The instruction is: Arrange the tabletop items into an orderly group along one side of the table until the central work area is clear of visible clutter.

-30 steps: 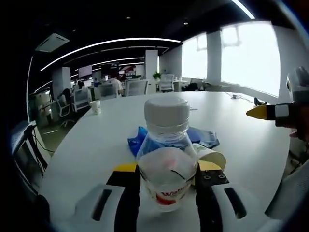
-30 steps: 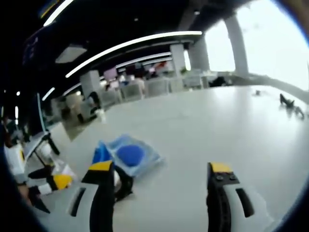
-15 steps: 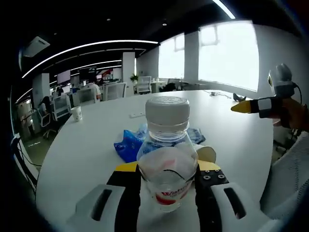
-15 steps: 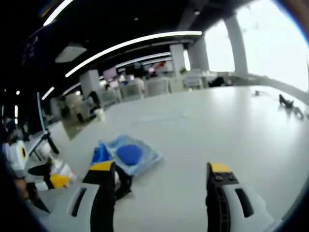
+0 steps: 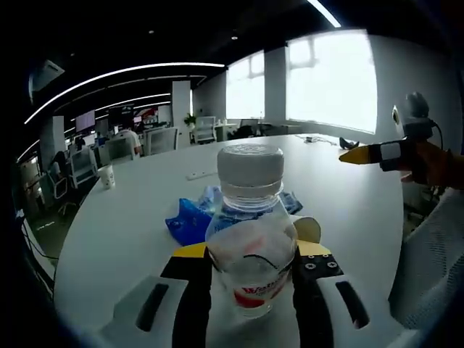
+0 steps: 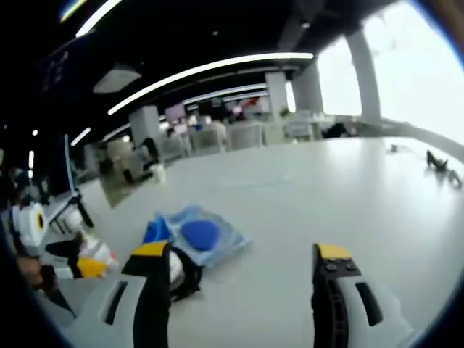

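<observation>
Left claw (image 5: 250, 259) pinches the water bottle (image 5: 251, 225) low in the frame; right claw (image 6: 243, 270) hangs spread. Squeeze looks low on the bottle, so it could tip onto the blue packets (image 5: 190, 220) behind.

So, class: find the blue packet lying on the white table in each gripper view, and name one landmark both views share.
Left gripper view: the blue packet lies on the table just behind the bottle, left of centre.
Right gripper view: it lies left of centre, just above the left jaw of the right tongs.
Shared landmark: the paper cup at the table's far edge.
</observation>
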`<state>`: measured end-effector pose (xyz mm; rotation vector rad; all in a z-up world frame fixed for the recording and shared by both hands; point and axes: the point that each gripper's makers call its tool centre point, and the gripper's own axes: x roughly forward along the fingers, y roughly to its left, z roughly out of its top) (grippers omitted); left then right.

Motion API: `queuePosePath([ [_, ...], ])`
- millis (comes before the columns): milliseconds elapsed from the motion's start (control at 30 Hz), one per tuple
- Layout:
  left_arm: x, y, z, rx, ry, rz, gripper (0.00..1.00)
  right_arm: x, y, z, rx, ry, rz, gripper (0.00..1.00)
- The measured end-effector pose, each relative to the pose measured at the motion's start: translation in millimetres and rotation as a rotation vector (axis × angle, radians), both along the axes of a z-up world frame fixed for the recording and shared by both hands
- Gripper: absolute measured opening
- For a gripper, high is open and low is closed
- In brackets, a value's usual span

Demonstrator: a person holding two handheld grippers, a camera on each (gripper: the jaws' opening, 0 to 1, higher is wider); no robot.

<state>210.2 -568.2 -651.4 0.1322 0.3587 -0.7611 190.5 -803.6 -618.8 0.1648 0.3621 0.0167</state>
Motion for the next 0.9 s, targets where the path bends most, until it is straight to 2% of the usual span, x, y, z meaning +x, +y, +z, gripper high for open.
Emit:
queuePosePath([
  [400,-0.1,0,0.2,-0.008,-0.003,-0.004,0.40,0,6,1.2,-0.028,-0.017,0.029,0.81],
  [467,0.3,1,0.3,-0.009,0.000,0.010,0.40,1,7,1.2,-0.033,-0.019,0.036,0.82],
  [500,1.7,5,-0.4,-0.010,0.013,0.045,0.40,1,7,1.4,-0.036,-0.018,0.039,0.83],
  [567,2.0,4,2.1,-0.020,0.005,0.039,0.40,1,9,3.8,-0.057,-0.028,0.052,0.84],
  [600,2.9,6,3.1,-0.039,0.019,0.059,0.40,2,10,4.9,-0.058,-0.033,0.059,0.85],
  [667,3.5,9,6.1,-0.039,0.010,0.053,0.40,3,12,6.4,-0.043,-0.039,0.067,0.86],
  [900,11.5,19,14.5,-0.068,0.017,0.085,0.40,5,21,4.1,-0.046,-0.023,0.111,0.91],
])
